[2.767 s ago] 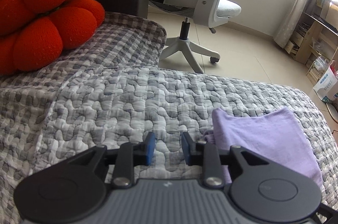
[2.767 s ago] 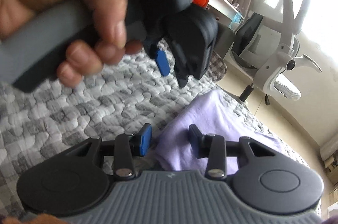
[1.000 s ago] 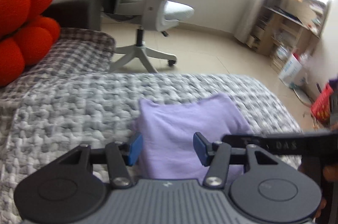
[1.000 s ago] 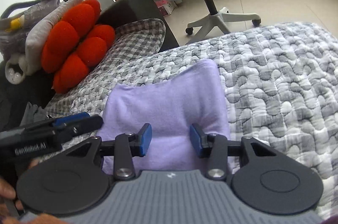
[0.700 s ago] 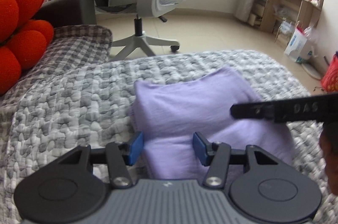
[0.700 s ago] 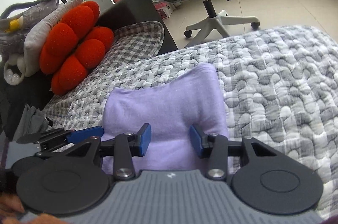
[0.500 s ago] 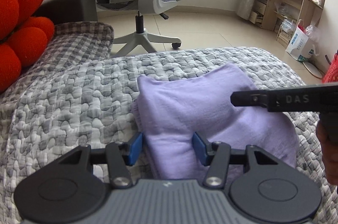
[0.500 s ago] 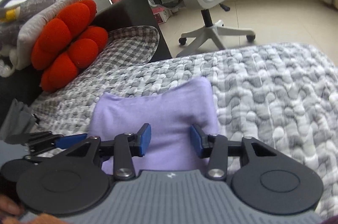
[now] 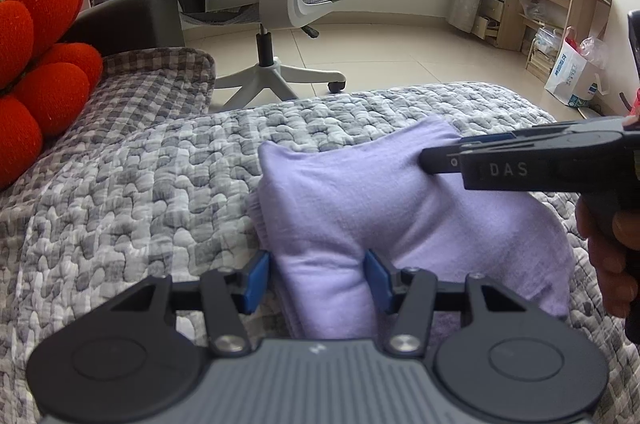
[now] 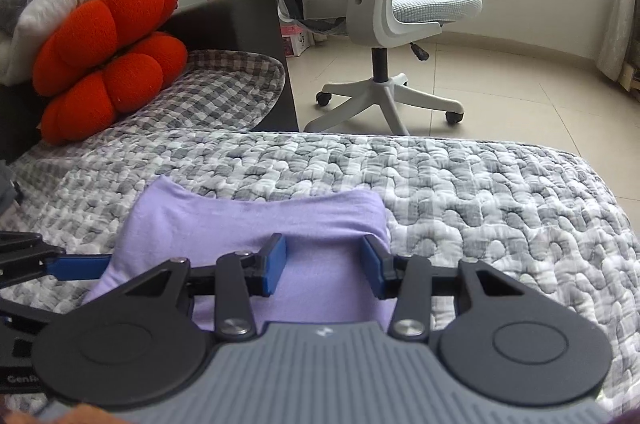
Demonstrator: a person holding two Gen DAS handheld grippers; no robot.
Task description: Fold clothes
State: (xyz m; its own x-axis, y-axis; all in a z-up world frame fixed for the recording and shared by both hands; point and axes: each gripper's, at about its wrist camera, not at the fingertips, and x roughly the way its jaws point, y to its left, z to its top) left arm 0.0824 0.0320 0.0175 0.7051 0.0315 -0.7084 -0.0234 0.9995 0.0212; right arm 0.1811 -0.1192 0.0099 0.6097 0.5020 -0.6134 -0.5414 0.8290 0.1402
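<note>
1. Cloth, lilac and folded into a thick pad, lies on the quilt, nearer the quilt's front edge than its far edge; its far corners stick up a little and the far edge dips between them.
2. Left gripper has its jaws apart, the blue pads standing on either side of a raised fold at the cloth's near left corner. Whether the pads touch the fabric I cannot tell.
3. Right gripper also has its jaws apart, set over the near edge of the cloth towards its right corner, with lilac fabric showing between the fingers.
4. In the left view the right gripper reaches in from the right, its tip against the cloth's far right part; a hand holds its handle.
5. In the right view the left gripper comes in from the left, its blue finger at the cloth's left edge.
6. Cushion, red and lobed, sits at the quilt's far left corner on a checked pillow.
7. Chair, a white office one, stands on the tiled floor beyond the quilt's far edge.
</note>
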